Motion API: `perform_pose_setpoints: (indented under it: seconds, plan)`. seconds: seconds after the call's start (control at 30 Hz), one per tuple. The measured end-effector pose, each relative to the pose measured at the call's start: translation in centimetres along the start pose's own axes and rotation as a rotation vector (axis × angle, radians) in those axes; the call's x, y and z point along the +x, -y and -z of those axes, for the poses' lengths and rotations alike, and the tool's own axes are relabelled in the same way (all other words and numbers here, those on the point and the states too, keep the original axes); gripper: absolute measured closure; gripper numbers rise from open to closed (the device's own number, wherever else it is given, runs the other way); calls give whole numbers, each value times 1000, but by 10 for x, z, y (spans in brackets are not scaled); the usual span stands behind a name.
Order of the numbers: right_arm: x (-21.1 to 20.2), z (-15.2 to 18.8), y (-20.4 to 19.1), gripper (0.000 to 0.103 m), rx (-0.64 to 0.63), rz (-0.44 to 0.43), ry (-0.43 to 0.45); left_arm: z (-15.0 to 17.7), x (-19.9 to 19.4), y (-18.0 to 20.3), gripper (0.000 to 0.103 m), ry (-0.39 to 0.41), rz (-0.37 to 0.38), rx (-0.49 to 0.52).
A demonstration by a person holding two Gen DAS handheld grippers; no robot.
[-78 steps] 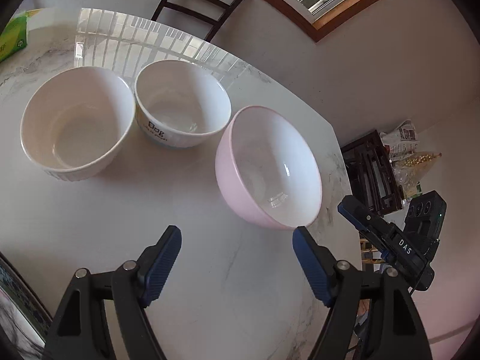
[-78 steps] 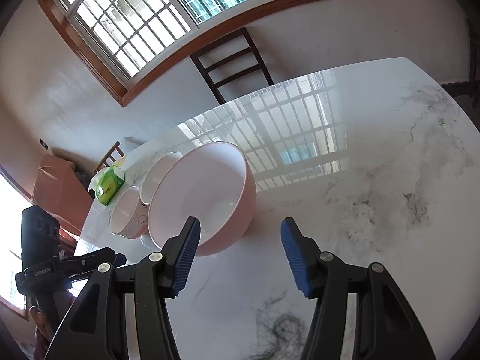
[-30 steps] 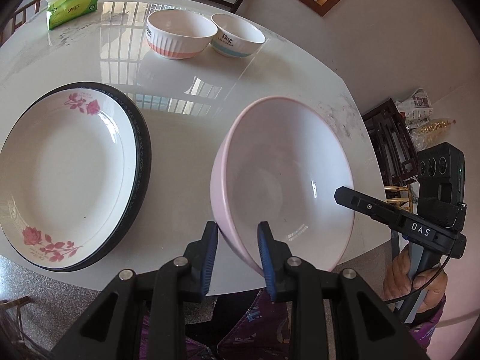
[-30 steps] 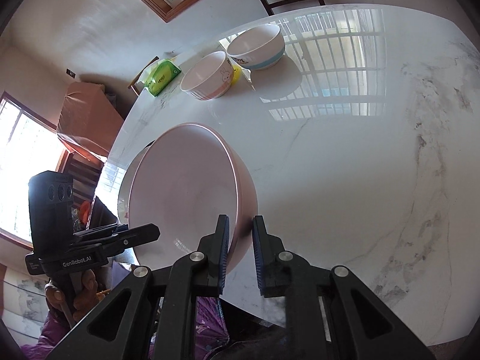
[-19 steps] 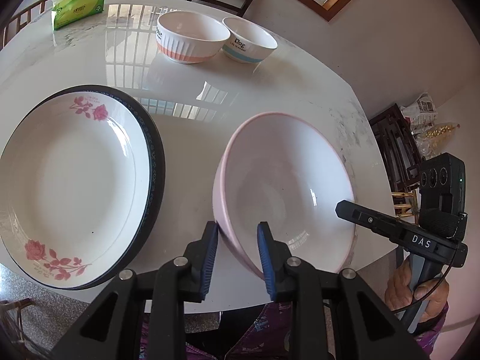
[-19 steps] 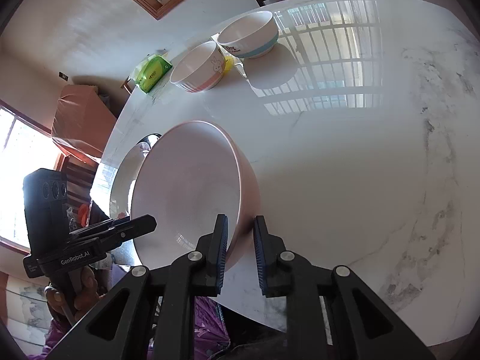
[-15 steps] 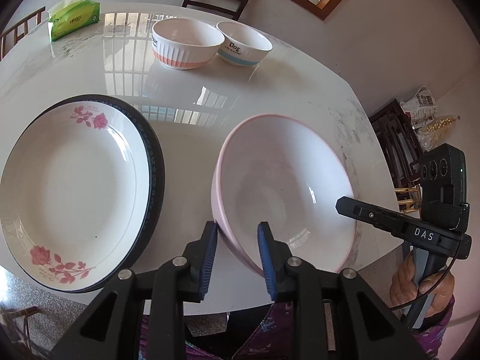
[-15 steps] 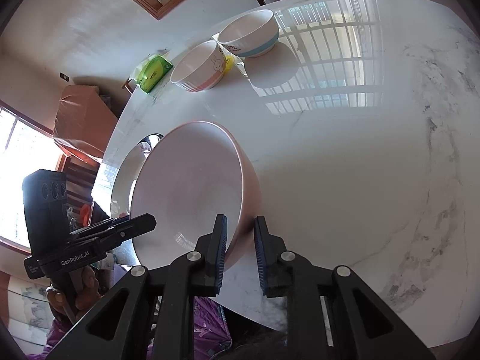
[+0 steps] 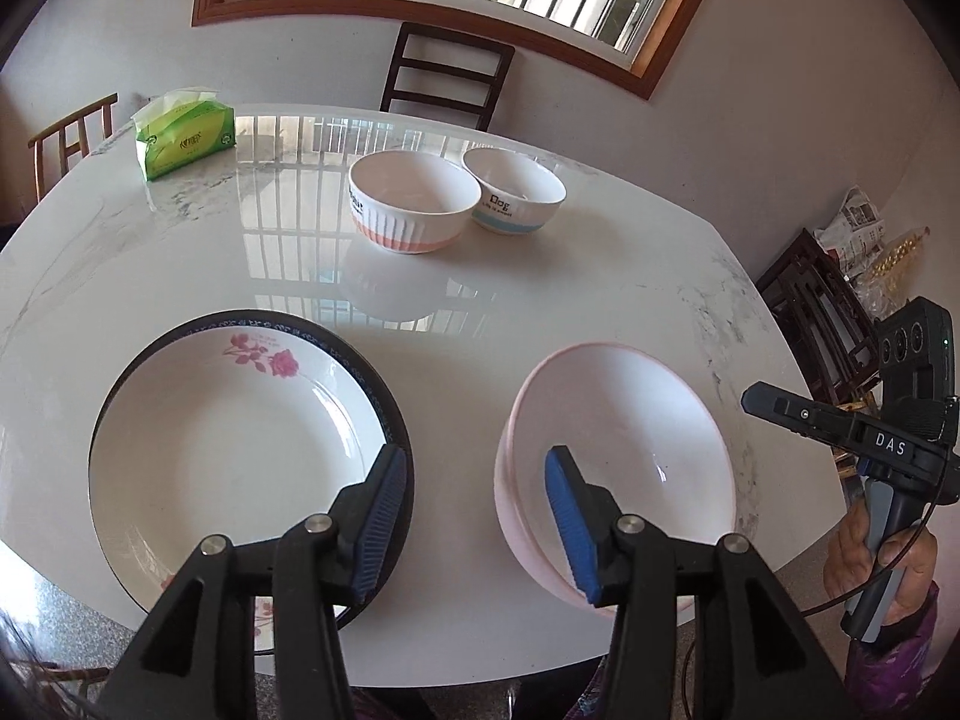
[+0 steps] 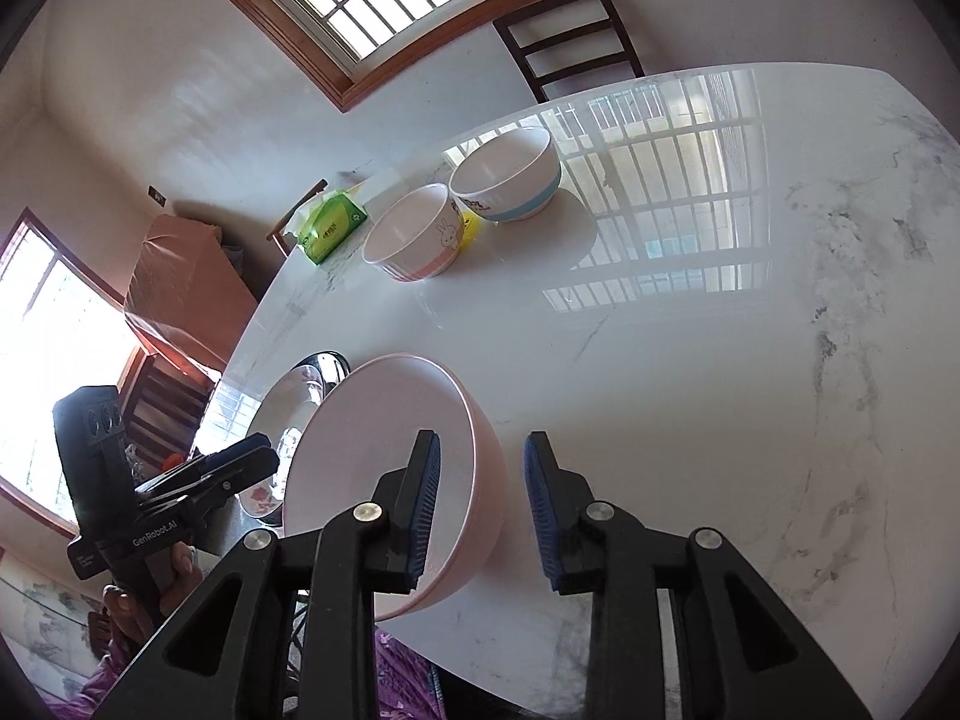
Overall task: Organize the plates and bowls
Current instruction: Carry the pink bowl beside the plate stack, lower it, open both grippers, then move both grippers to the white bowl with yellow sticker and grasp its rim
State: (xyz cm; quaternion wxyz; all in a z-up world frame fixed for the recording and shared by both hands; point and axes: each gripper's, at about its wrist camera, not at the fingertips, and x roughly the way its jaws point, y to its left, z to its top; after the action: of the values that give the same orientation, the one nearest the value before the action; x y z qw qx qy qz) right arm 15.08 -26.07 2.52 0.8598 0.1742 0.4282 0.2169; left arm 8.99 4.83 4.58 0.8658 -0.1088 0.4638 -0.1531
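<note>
A large pink bowl (image 9: 624, 456) sits on the white marble table (image 9: 540, 312) near its front edge; it also shows in the right wrist view (image 10: 384, 480). My left gripper (image 9: 474, 516) is open, its jaws straddling the bowl's left rim. My right gripper (image 10: 483, 510) is open, its jaws straddling the bowl's right rim. A white rose-patterned plate (image 9: 234, 456) lies on a dark-rimmed plate left of the bowl. Two small bowls stand at the back: one with a pink band (image 9: 408, 210), one with a blue band (image 9: 513, 198).
A green tissue pack (image 9: 183, 141) lies at the far left of the table. A dark chair (image 9: 447, 75) stands behind the table under the window. A dark shelf with bags (image 9: 822, 294) stands to the right.
Both grippers have opened and let go of the pink bowl's rim. The bowl now rests on the table beside the plates. Both views have tilted up.
</note>
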Motion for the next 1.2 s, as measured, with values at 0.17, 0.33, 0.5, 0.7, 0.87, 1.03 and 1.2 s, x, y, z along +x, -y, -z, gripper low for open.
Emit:
perform_pose_setpoints:
  seconds: [0.17,0.33,0.5,0.7,0.87,1.03,1.2]
  plan:
    - [8,-24,-11,74,-4,-33,-31,-28,-2,-19,54,-6,12,-71]
    - [26,-61,-20,74,22,-77,-89,-56,1,-37,52,-22,43,-131]
    - [50,-90,-25,70,38,-113,-125,-88,9,-49,52,9,2,-134]
    - [81,-117,-31,68,43,-104,-140,-117,35,-65,52,-1,-10,-155]
    - [112,-135,-34,69,64,-74,-180,-135,57,-71,52,-23,-23,-145]
    - [139,-150,-40,69,82,-45,-208,-153,75,-79,52,-33,-16,-144]
    - [165,-158,-43,69,102,-25,-234,-169,96,-89,52,-46,7,-166]
